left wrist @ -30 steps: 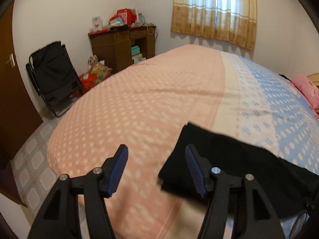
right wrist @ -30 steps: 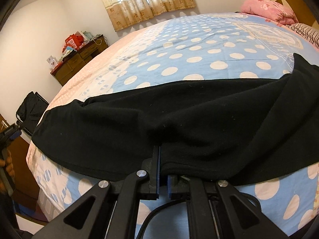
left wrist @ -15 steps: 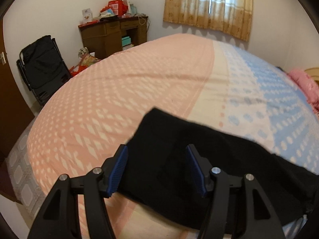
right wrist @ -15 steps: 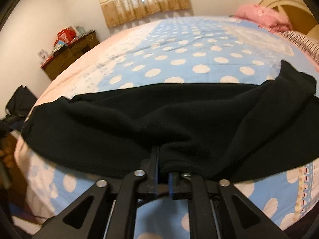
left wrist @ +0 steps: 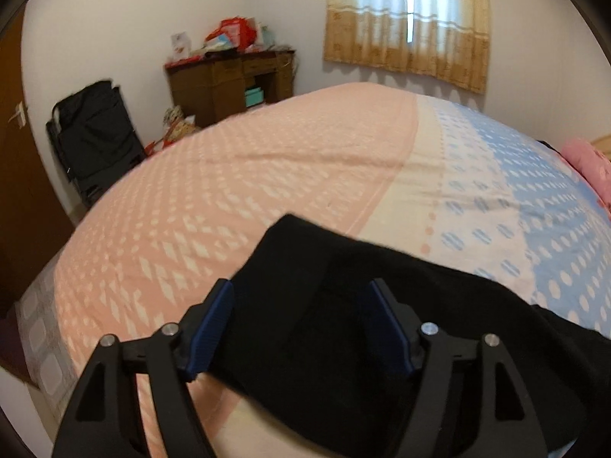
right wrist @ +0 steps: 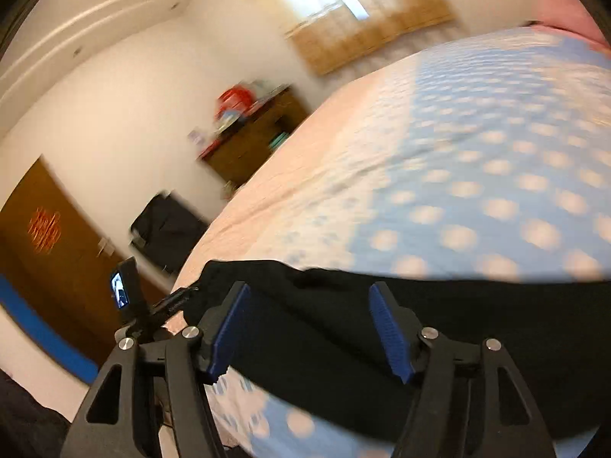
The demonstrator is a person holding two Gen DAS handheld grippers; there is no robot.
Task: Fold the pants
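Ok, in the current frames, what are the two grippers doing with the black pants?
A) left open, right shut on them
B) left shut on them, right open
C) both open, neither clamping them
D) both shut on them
C: the left gripper and the right gripper each show blue pads spread wide over the black pants, clamping nothing.

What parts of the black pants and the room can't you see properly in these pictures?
- Left wrist view: the pants run off the bottom and right edges; the left gripper covers part of them.
- Right wrist view: motion blur smears the desk and bedspread; the pants' far end leaves the right edge.
- Neither view shows whether they are folded.
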